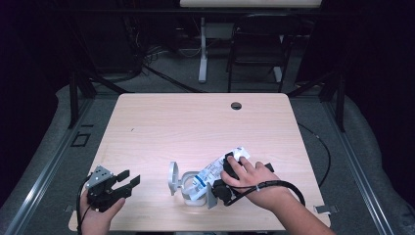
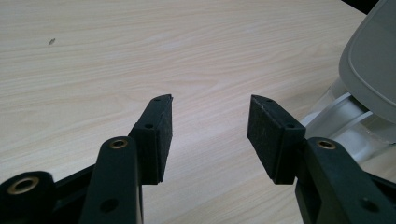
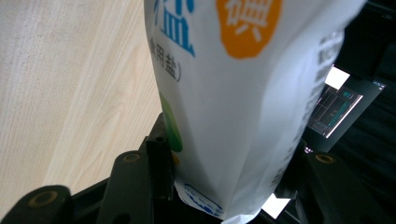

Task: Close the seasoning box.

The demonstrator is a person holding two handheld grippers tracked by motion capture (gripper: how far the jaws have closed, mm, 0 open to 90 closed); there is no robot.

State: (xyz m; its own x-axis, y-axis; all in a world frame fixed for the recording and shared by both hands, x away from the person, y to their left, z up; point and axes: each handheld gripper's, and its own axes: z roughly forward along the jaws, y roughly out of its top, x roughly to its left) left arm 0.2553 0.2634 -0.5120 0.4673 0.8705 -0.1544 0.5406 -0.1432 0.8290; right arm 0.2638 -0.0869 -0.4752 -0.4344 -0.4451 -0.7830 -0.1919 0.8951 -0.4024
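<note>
A white salt bag [image 1: 214, 171] with blue and orange print lies tilted in my right gripper [image 1: 224, 176], its lower end over a small white container [image 1: 188, 192]. The container's grey round lid [image 1: 172, 178] stands swung up at its left. In the right gripper view the bag [image 3: 233, 93] fills the gap of my right gripper [image 3: 229, 151], and both pads press on its sides. My left gripper [image 1: 129, 177] rests near the table's front left corner, open and holding nothing. In the left gripper view my left gripper [image 2: 210, 107] points across bare wood, with the lid [image 2: 373, 70] at the right edge.
The light wooden table [image 1: 195, 122] has a round cable hole [image 1: 236, 105] near its far edge. A black cable [image 1: 288, 187] loops from the right gripper over the person's wrist. A dark chair [image 1: 259, 44] and a white desk leg [image 1: 202, 49] stand beyond the table.
</note>
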